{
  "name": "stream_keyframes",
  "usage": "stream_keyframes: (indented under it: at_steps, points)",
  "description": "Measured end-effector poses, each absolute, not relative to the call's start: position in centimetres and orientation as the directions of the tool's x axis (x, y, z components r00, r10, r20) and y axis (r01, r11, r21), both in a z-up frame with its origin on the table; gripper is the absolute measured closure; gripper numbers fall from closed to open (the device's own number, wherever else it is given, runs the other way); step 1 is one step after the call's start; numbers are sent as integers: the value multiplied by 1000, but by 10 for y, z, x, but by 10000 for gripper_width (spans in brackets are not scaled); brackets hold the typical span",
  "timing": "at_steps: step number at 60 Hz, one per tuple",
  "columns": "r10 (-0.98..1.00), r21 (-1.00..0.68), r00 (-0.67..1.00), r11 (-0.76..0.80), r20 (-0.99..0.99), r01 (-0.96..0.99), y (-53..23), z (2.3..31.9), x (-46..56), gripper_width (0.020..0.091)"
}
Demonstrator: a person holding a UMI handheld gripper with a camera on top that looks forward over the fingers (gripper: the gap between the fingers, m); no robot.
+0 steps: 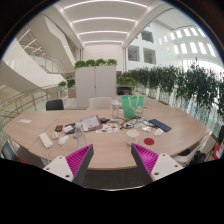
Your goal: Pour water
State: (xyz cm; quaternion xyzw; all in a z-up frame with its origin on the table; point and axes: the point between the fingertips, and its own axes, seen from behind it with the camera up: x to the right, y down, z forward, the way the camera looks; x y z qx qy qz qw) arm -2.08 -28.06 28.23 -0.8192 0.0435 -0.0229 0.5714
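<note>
A smooth, curved wooden table (110, 150) carries scattered clutter: a clear plastic bottle (79, 132) near its middle, a green bag (133, 103) toward the far edge. The gripper (112, 160) hovers spread wide, its pink pads (80, 160) holding nothing.

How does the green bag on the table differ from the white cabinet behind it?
The green bag stands on the wooden table; the white cabinet stands beyond it, off the table. The bag is green, the cabinet white, with plants on top. Both are upright, far beyond the open claw.
</note>
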Motion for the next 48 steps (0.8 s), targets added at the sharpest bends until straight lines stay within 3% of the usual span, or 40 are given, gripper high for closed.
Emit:
stream_keyframes:
  at_steps: [4,7,15,27,36,43,46,48]
  points:
    - [-45,-947,999,-321,-3,-17,-258,255,-19,274]
    - [-19,-947,1000,-322,7,0,-244,251,-66,272]
    - [66,-953,998,-304,-17,4,-175,185,-112,271]
    - [171,-958,984,-286,-51,0,-56,119,-194,273]
    - [147,-960,989,-276,-1,40,20,86,-208,275]
    - [112,-969,994,-248,-13,15,60,83,-207,281]
    - [107,-969,994,-242,21,47,73,81,-206,360]
    - [102,-969,994,-238,40,63,79,82,-203,506]
